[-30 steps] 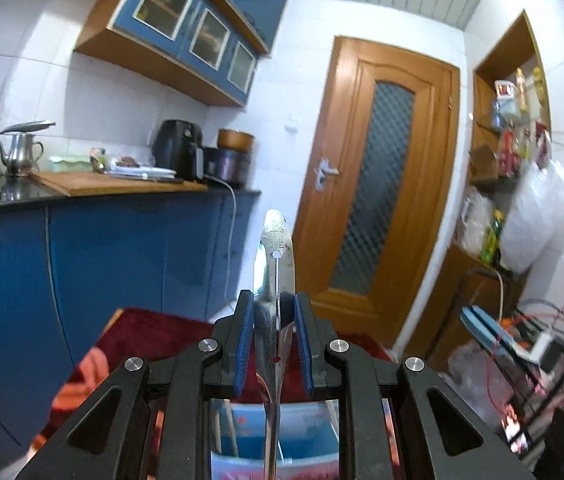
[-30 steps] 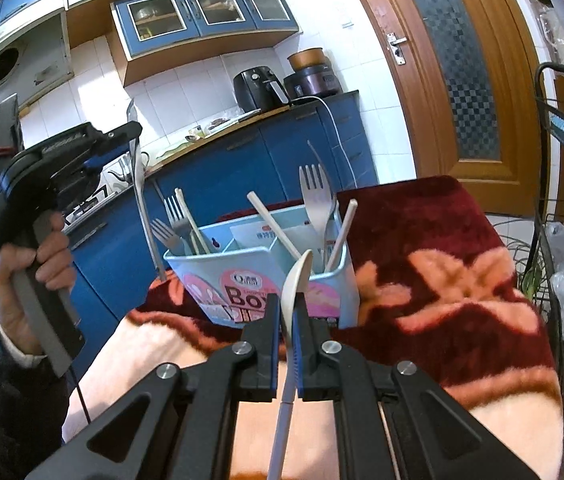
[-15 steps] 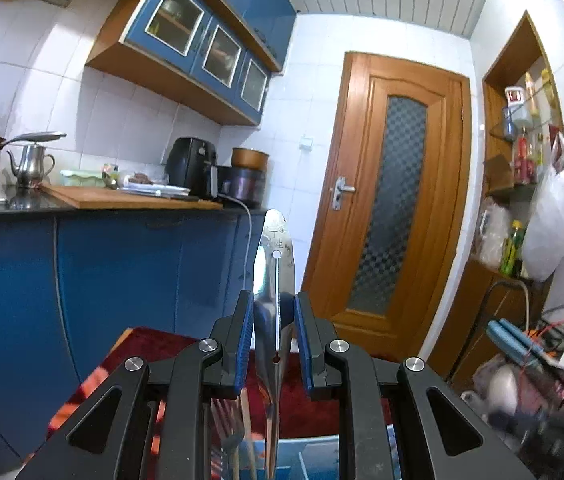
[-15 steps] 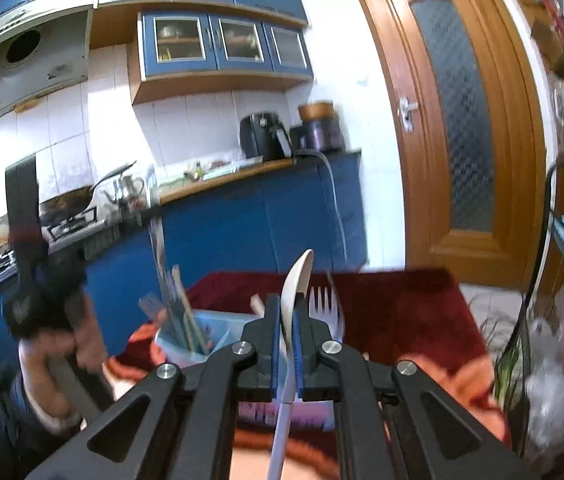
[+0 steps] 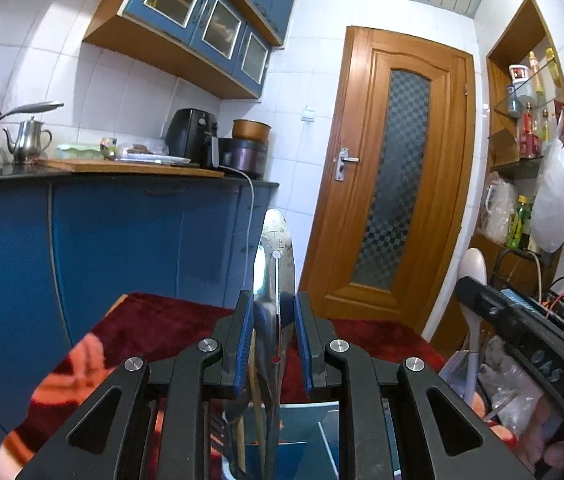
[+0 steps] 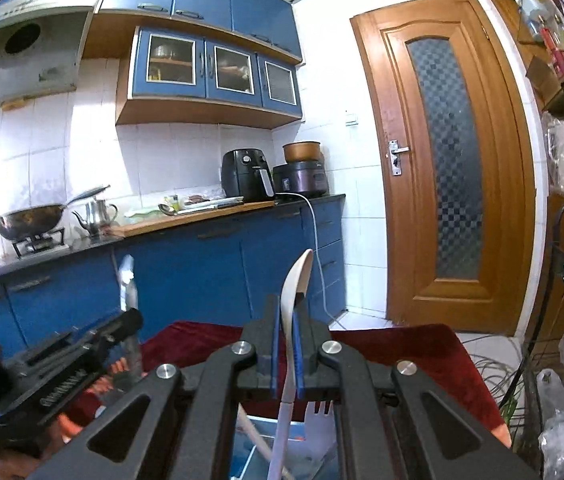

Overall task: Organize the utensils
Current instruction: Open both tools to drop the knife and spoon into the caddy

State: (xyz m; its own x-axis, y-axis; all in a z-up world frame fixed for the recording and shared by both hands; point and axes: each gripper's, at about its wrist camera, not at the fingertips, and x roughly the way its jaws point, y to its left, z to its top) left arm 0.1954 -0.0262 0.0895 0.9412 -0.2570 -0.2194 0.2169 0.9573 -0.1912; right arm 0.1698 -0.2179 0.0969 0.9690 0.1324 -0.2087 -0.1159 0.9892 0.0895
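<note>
My left gripper [image 5: 273,314] is shut on a steel utensil [image 5: 276,276], which stands upright with its engraved, holed handle end on top. The lower end reaches down into the light-blue utensil box [image 5: 323,420], next to wooden sticks [image 5: 257,392]. My right gripper [image 6: 286,320] is shut on a white plastic spoon [image 6: 297,280], bowl up and stem pointing down over the utensil box [image 6: 260,446]. A white fork [image 6: 319,416] stands in that box. The right gripper [image 5: 481,306] and the white spoon [image 5: 474,270] show at the right of the left wrist view. At the left of the right wrist view are the left gripper [image 6: 122,326] and the steel utensil [image 6: 128,280].
The box sits on a dark red flowered blanket [image 5: 170,320]. Blue cabinets [image 6: 202,264] with a counter carrying an air fryer [image 6: 246,176], a kettle [image 6: 96,212] and a wok [image 6: 28,222] run behind. A wooden door [image 6: 445,168] stands ahead. Wires and bags [image 6: 561,400] crowd the right.
My left gripper sank with the steel utensil toward the box. My right gripper carried the white spoon from in front of the box to above it, and its view tilted upward.
</note>
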